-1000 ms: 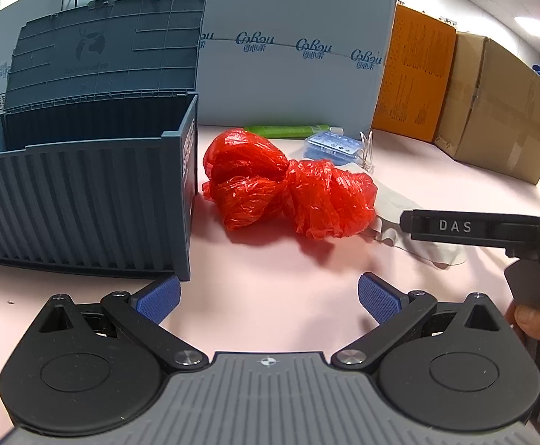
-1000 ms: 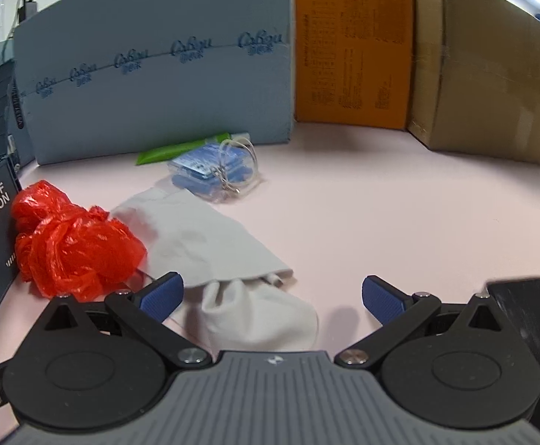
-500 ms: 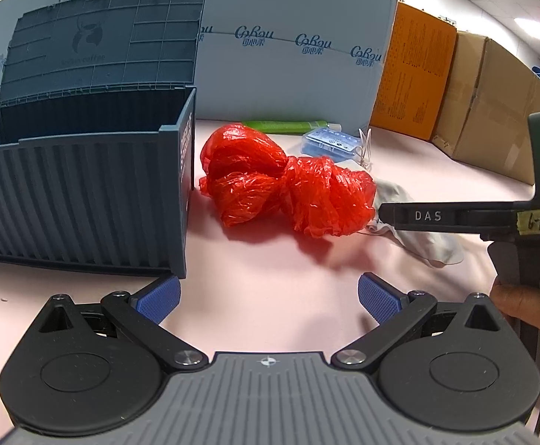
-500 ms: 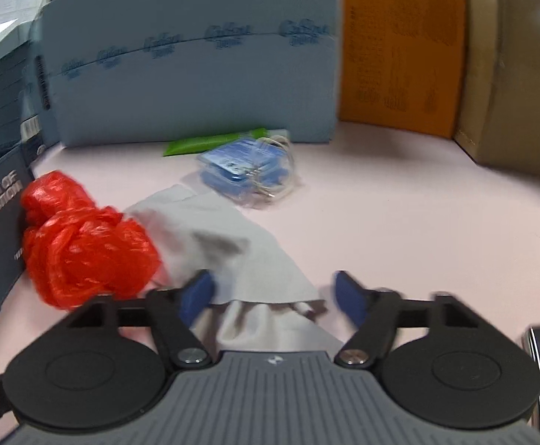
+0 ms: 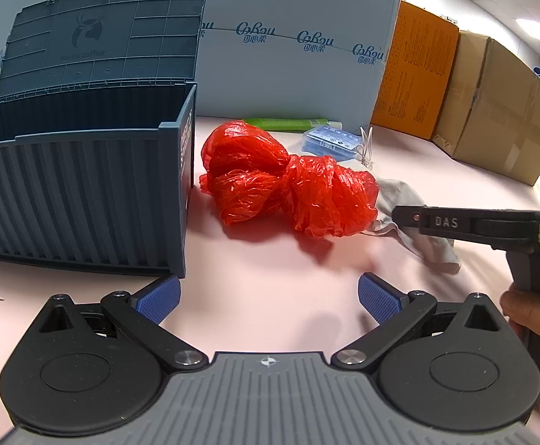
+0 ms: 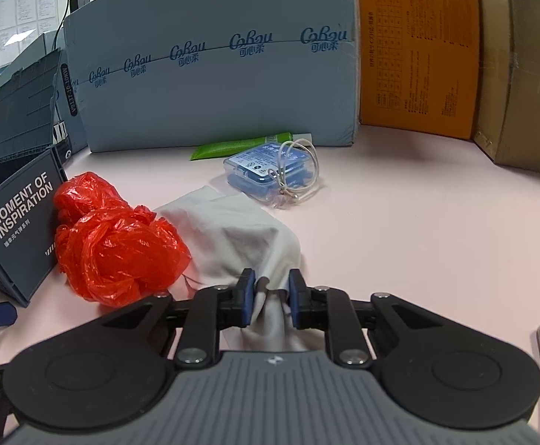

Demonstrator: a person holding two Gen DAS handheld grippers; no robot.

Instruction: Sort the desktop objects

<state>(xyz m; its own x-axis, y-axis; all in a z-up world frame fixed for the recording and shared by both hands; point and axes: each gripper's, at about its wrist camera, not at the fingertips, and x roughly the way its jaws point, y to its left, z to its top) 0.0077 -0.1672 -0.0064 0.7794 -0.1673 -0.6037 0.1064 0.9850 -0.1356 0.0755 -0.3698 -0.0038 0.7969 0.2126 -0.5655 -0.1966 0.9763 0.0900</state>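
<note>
A crumpled white cloth [image 6: 240,237] lies on the pink table beside a red plastic bag [image 6: 114,244]. My right gripper [image 6: 270,293] has its jaws closing, and the blue pads pinch a bunched fold of the cloth's near end. In the left wrist view that gripper [image 5: 399,215] reaches in from the right onto the cloth [image 5: 399,193], just right of the red bag [image 5: 288,181]. My left gripper [image 5: 270,296] hangs open over bare table with nothing between its fingers. Behind the cloth lie a clear blue case [image 6: 270,167] and a green tube [image 6: 240,144].
A dark blue-grey crate [image 5: 84,185] with its lid raised stands at the left, touching the red bag. A light blue carton [image 5: 288,55], an orange box [image 5: 414,74] and a brown cardboard box [image 5: 500,111] wall off the back. A person's hand [image 5: 529,307] holds the right gripper.
The right gripper's jaws went from wide open to pinching the white cloth, bunching and lifting its fold. The left gripper stayed open and still.
</note>
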